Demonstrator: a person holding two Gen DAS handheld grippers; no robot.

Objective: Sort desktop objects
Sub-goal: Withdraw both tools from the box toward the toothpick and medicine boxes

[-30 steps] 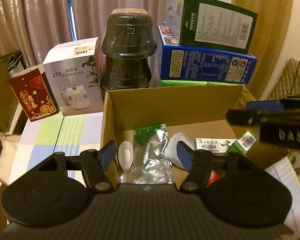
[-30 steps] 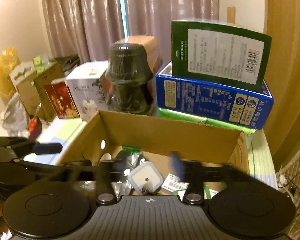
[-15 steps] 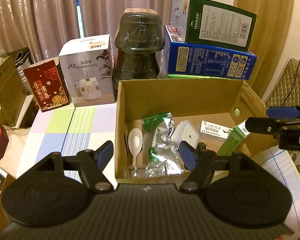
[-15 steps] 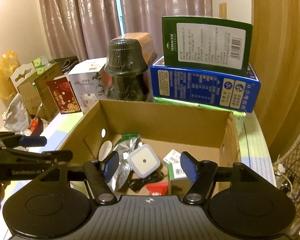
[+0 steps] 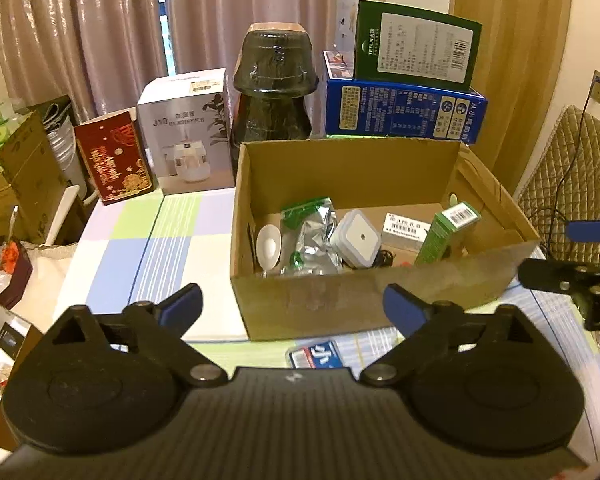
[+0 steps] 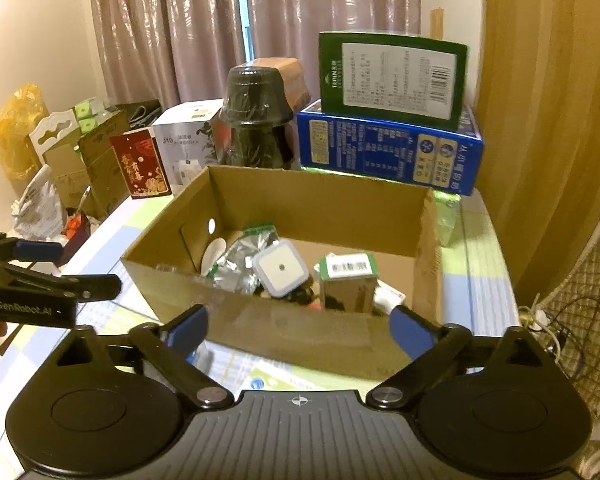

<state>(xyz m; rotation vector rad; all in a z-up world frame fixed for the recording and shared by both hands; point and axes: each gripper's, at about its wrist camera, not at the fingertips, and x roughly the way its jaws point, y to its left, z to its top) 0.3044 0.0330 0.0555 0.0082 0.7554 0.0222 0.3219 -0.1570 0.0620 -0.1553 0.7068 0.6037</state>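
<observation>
An open cardboard box (image 5: 340, 296) stands on the checked tablecloth. Inside lie a white spoon (image 5: 269, 245), a silver foil bag (image 5: 314, 236), a white square device (image 5: 357, 236), a white medicine carton (image 5: 406, 224) and a small green carton (image 5: 446, 232). My left gripper (image 5: 292, 307) hangs before the box's near wall, jaws opening wide, nothing between them. My right gripper (image 6: 299, 328) stands the same way, jaws opening and bare; its view shows the box (image 6: 300, 334), device (image 6: 282, 266) and green carton (image 6: 348, 280). Each gripper appears in the other's view, right gripper (image 5: 572, 276) and left gripper (image 6: 40, 286).
A blue-and-white packet (image 5: 320, 354) lies on the table just before the box. Behind the box stand stacked dark bowls (image 5: 274, 92), a blue carton (image 5: 404, 110) with a green one (image 5: 416, 48) on top, a white humidifier box (image 5: 188, 128) and a red box (image 5: 114, 160). A quilted chair (image 5: 572, 168) stands right.
Both grippers have drawn back from over the box toward the table's near side. Their jaws have spread much wider. The box's near wall and the packet have come into view.
</observation>
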